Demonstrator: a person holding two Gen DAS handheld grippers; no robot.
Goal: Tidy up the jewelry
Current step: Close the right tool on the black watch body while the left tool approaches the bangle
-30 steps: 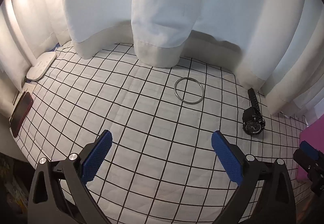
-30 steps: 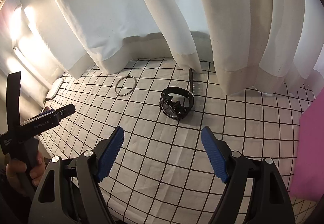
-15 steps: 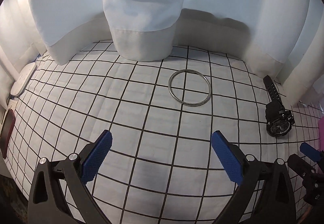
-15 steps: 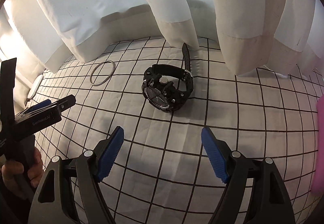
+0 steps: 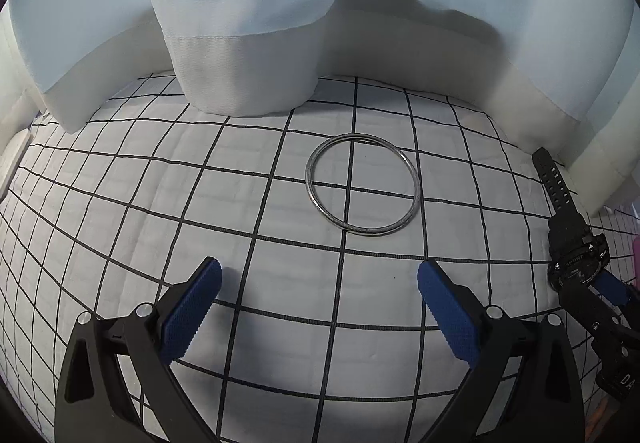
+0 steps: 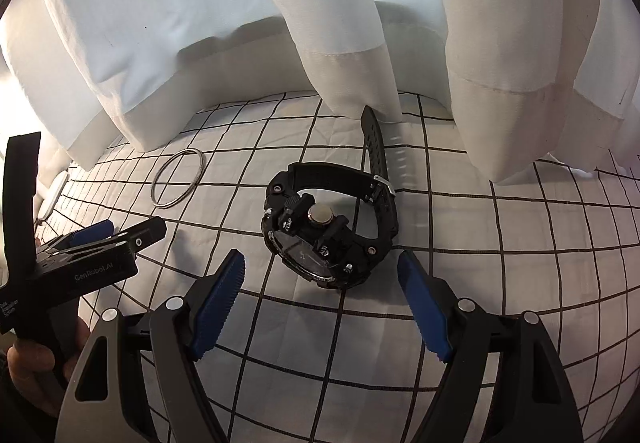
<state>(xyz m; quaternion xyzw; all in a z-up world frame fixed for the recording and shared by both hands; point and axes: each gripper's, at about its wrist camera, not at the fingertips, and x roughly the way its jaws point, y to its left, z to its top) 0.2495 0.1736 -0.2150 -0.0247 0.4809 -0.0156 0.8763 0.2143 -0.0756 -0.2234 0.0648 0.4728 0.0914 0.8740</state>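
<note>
Jewelry, two pieces on the grid-lined cloth (image 5: 120, 203). Black sport watch (image 6: 328, 231): chunky case tipped on its side, strap buckled in a loop, tail pointing at the curtain (image 6: 344, 23); lies just ahead of your right gripper (image 6: 322, 295), jaws wide, nothing between them. Silver bangle (image 5: 362, 185): thin, flat; ahead and slightly right of your left gripper (image 5: 318, 293), likewise spread and empty. Dial markings unreadable. Both pieces loom nearer than a second ago.

A grid-patterned cloth (image 5: 160, 211) (white, black lines) carries a metal bangle (image 5: 362, 183) and black watch (image 6: 328, 227).
</note>
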